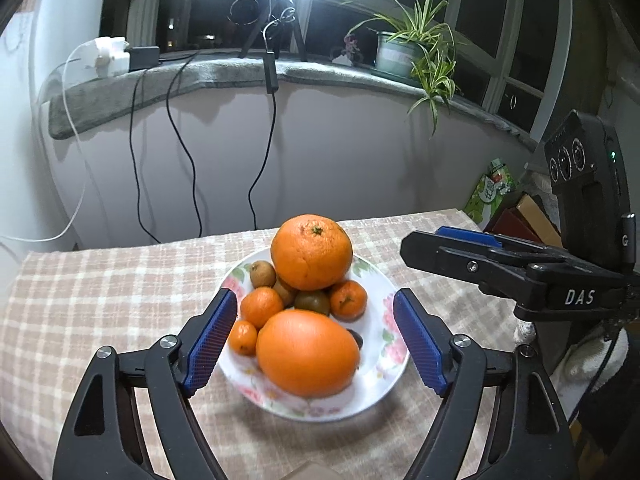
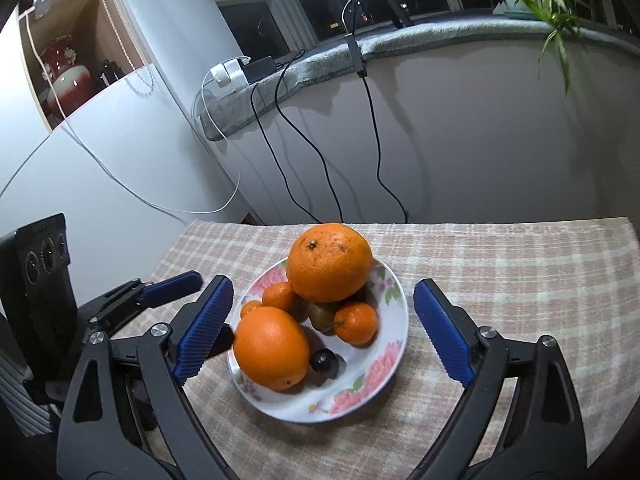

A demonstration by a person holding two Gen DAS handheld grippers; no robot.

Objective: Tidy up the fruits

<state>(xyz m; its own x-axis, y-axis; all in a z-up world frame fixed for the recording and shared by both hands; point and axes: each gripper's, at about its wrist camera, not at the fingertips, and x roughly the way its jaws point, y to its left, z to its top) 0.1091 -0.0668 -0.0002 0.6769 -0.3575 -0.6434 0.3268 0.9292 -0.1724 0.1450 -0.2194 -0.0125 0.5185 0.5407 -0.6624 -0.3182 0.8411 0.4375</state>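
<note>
A white floral plate (image 1: 386,362) (image 2: 360,394) sits on the checked tablecloth (image 1: 100,300). It holds a pile of fruit. One big orange (image 1: 312,252) (image 2: 330,266) rests on top and a second big orange (image 1: 307,354) (image 2: 272,347) lies at the near rim. Small tangerines (image 1: 348,300), a kiwi (image 1: 263,274), a greenish-brown fruit (image 1: 313,302) and a dark small fruit (image 2: 323,361) fill in around them. My left gripper (image 1: 315,295) is open, its blue pads either side of the plate and touching nothing. My right gripper (image 2: 324,282) is open too, above the plate and empty.
Each gripper shows in the other's view, the right gripper (image 1: 444,240) to the plate's right and the left gripper (image 2: 172,288) to its left. Behind the table are a wall with hanging cables (image 1: 180,152) and a sill with a potted plant (image 1: 404,52). Books and a green box (image 1: 490,188) stand far right.
</note>
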